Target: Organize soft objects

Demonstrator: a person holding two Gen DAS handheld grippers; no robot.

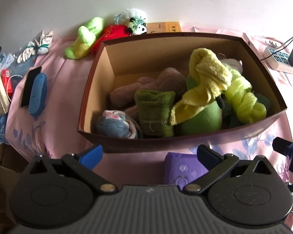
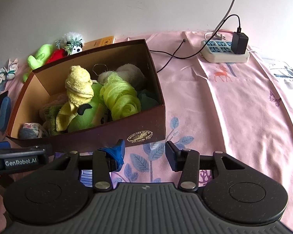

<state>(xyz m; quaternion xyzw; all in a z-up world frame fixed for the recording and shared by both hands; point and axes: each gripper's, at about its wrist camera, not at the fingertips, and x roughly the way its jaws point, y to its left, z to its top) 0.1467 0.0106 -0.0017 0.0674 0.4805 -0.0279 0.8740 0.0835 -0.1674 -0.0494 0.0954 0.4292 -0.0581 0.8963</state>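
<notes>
I see a brown cardboard box (image 1: 185, 140) standing on the pink bed sheet (image 2: 234, 117), and it holds most of the soft things. Inside lie a pale yellow towel (image 1: 209, 74), a green plush toy (image 2: 86, 117) under it, a neon green mesh bundle (image 2: 121, 99) at the right side, a dark green rolled cloth (image 1: 154, 113) in the front, a blue and white sock ball (image 1: 115, 125) in the front left corner, and a grey-mauve cloth (image 1: 146, 85) behind. Outside the box, behind its back left corner near the wall, I see a bright green plush (image 1: 84, 39), a red soft item (image 1: 111, 33) and a small panda toy (image 1: 137, 26).

My left gripper (image 1: 149, 154) is before the front wall of the box. Its fingers stand wide apart and hold nothing. A purple packet (image 1: 181, 169) lies on the sheet just below them.

My right gripper (image 2: 144, 152) is near the front right corner of the box, over the leaf print of the sheet. Its fingers are partly open, with nothing between them.

A white power strip (image 2: 224, 52) with a black charger (image 2: 239, 42) is far at the right, well apart from the box.
</notes>
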